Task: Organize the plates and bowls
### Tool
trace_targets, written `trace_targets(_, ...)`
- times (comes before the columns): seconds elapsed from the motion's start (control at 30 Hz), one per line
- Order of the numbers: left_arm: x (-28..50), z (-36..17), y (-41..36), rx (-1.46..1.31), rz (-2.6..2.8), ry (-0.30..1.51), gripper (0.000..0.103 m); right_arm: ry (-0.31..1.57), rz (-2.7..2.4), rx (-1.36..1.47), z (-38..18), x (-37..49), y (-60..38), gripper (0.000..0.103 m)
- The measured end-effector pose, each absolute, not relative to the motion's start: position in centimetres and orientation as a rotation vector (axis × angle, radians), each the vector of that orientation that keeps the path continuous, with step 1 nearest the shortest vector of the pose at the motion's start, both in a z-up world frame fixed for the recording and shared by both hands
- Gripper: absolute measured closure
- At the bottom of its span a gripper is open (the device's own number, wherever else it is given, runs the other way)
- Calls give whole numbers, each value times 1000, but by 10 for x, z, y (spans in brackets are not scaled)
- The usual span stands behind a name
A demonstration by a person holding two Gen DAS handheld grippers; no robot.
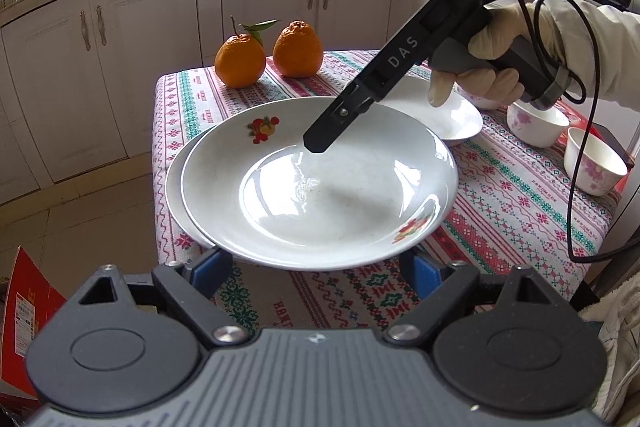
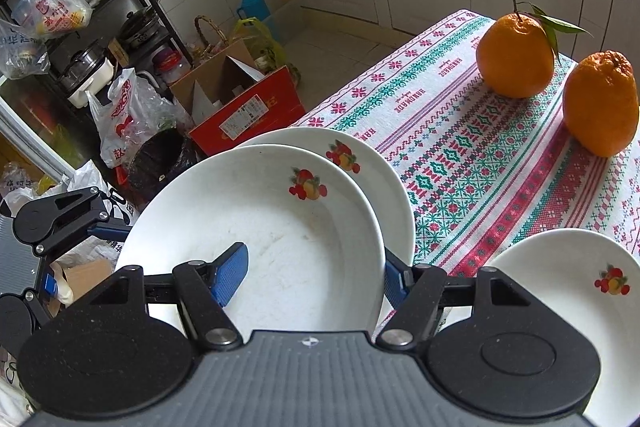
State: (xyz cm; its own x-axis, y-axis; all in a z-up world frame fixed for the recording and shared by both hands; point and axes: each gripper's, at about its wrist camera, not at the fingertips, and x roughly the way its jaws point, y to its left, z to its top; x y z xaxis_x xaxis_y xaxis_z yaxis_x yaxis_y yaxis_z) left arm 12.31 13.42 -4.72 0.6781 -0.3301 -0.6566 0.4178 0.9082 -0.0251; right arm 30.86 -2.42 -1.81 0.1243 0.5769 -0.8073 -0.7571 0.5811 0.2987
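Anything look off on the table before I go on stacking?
Yes: the top plate sits off-centre on the lower plate, not nested, and overhangs the table edge. The right gripper straddles its rim.

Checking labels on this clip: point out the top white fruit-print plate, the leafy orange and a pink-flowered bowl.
Top white fruit-print plate (image 1: pixel 320 183), left wrist view, on its glossy centre.
Leafy orange (image 2: pixel 516 61), right wrist view, on its peel.
Pink-flowered white bowl (image 1: pixel 536 127), left wrist view, on its outer wall.
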Motion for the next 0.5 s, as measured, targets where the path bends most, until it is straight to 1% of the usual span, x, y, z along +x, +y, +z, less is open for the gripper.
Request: trace_targets(0.5,136,-54,142,163,-408,726,13,1076,969,-219,-22,308,-22,29)
